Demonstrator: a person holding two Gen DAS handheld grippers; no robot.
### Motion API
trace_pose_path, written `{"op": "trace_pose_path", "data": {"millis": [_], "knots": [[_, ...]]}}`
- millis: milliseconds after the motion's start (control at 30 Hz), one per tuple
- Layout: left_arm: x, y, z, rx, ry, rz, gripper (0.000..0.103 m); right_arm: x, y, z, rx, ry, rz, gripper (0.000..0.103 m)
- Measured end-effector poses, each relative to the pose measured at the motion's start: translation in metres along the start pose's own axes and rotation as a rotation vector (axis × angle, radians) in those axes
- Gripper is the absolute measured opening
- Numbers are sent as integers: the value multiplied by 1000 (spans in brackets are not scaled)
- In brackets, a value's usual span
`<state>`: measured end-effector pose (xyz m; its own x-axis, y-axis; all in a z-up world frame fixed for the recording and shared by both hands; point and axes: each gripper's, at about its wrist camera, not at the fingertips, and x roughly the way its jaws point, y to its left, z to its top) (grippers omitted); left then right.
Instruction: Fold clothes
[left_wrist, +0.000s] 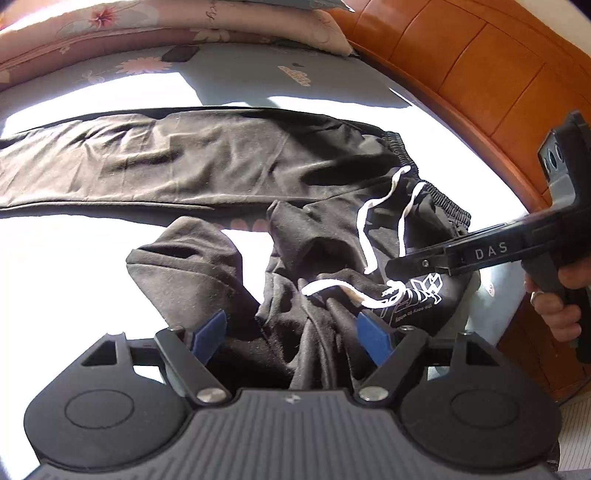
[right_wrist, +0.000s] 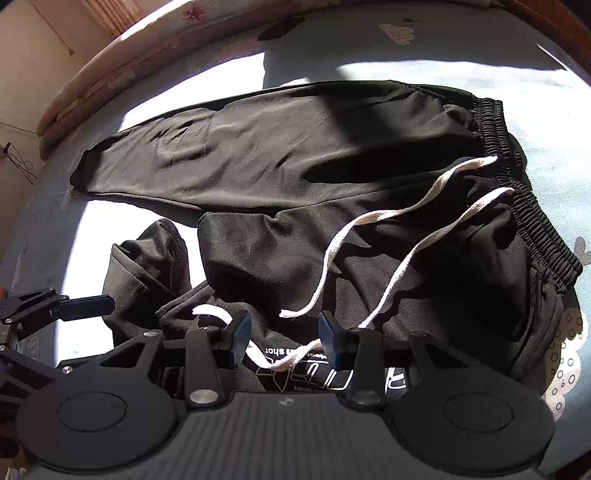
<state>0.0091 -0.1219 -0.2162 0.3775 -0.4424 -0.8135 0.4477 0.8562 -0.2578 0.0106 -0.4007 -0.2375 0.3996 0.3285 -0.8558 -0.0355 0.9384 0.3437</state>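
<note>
Clearly mid-fold: black cotton drawstring trousers (left_wrist: 221, 162) lie on the pale blue bed (left_wrist: 240, 77), one leg flat, the other bunched. Left tongs (left_wrist: 291, 328) stand released over the bunch; right tongs (right_wrist: 284, 332) straddle cloth, grip uncertain. Next, spread that leg.

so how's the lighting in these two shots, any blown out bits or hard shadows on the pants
Left wrist view: sunlight blows the bed sheet out to plain white around the black pants, and the fisheye curves the wooden headboard. Right wrist view: a hard-edged shadow falls across the pants near the waistband, the sheet glares white beyond, and the white drawstring stays sharp.
</note>
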Motion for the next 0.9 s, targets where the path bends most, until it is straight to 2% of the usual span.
{"op": "trace_pose_path", "data": {"millis": [167,300,433,500,700,900], "knots": [[-26,57,-27,-168,-16,89,78,39,77,-7,-124,104,89,45],[-42,92,-49,-262,-16,157,78,62,129,-17,-243,165,68,45],[-49,119,-66,-350,-7,178,78,78,167,-28,-325,208,72,46],[-48,128,-73,-373,17,172,78,86,181,-32,-341,232,73,46],[-50,138,-87,-356,49,201,78,104,220,-42,-471,254,-57,48],[-61,149,-92,-373,35,231,78,101,248,-57,-591,229,-72,49]]}}
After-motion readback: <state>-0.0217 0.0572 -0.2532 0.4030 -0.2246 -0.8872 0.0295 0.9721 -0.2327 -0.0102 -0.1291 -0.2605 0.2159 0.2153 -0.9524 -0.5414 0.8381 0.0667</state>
